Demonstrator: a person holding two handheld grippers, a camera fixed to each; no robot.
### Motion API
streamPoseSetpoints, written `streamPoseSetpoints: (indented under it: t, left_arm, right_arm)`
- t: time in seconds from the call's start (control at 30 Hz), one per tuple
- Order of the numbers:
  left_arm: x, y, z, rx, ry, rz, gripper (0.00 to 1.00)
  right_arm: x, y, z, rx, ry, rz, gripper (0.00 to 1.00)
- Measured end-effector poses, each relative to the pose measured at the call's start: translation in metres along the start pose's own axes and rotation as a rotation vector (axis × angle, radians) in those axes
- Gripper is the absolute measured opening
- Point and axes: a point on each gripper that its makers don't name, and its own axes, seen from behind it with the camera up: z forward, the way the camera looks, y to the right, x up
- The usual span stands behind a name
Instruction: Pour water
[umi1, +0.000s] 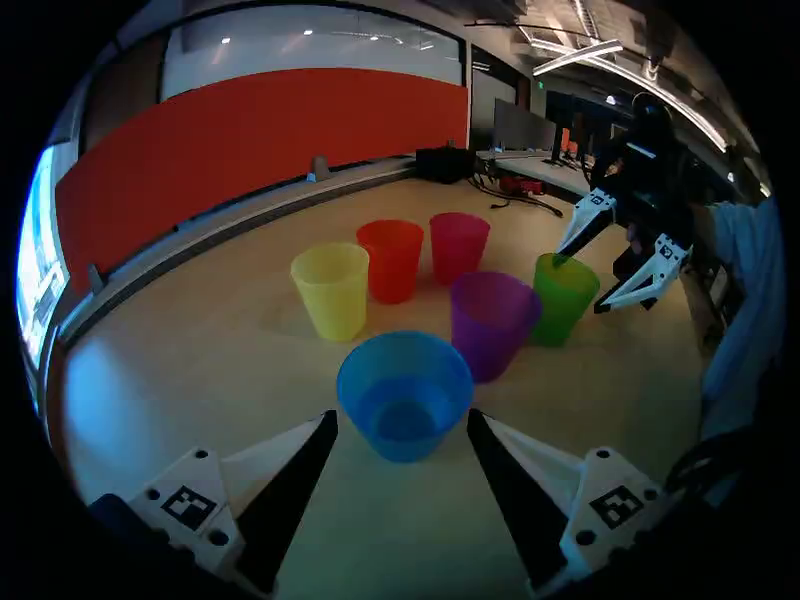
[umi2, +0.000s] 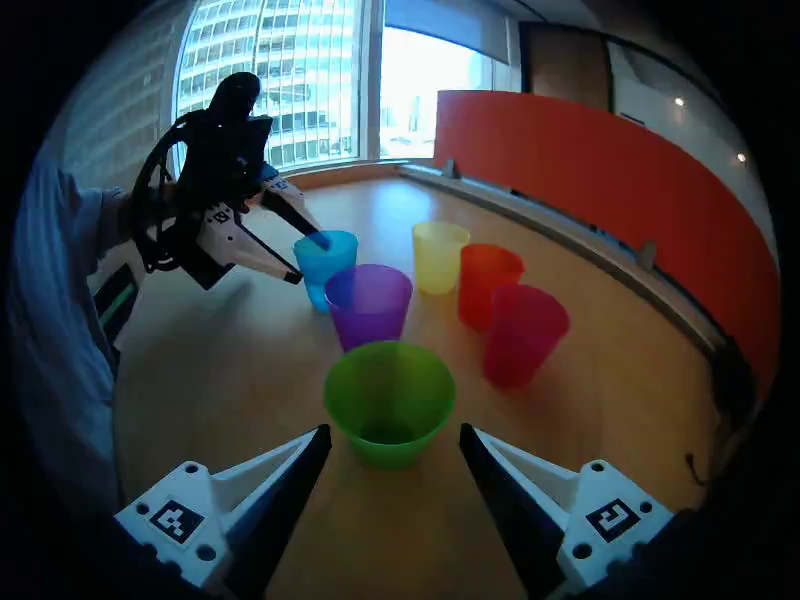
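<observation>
Six cups: blue cup (umi1: 405, 400), purple cup (umi1: 490, 320), green cup (umi1: 562, 295), yellow cup (umi1: 332, 288), orange cup (umi1: 392, 258) and pink cup (umi1: 458, 243), all upright and clustered on the wooden counter (umi1: 200, 400).
Left tongs (umi1: 400, 414): spread wide, with the blue cup standing between the two fingertips; each tip lies close beside the cup wall, and contact cannot be told.
Right tongs (umi2: 392, 429): spread wide, with the green cup between the tips and a narrow gap on each side.
Blue cup, seen from the right gripper view: at the far side of the cluster, just behind the purple cup; one finger of the left tongs sits at its rim, the other lower and to the side.
Green cup, seen from the left gripper view: beside the purple cup, with the right tongs straddling it from behind.
Purple cup: between the blue and green cups, near both.
Yellow, orange, pink: in a row along the side of the cluster toward the red wall panel (umi1: 250, 140).
Water: cannot tell whether any cup holds some.
Person: a light blue sleeve (umi1: 745, 290) behind the right tongs.
Background: tall windows (umi2: 270, 80).
</observation>
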Motion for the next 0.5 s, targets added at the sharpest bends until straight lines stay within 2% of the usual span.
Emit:
streamPoseSetpoints:
  t: [0.5]
  left_arm:
    - [0.007,-0.001,0.017,-0.02,0.011,-0.003,0.96]
  right_arm:
    - [0.005,-0.002,0.011,0.017,0.002,0.011,1.0]
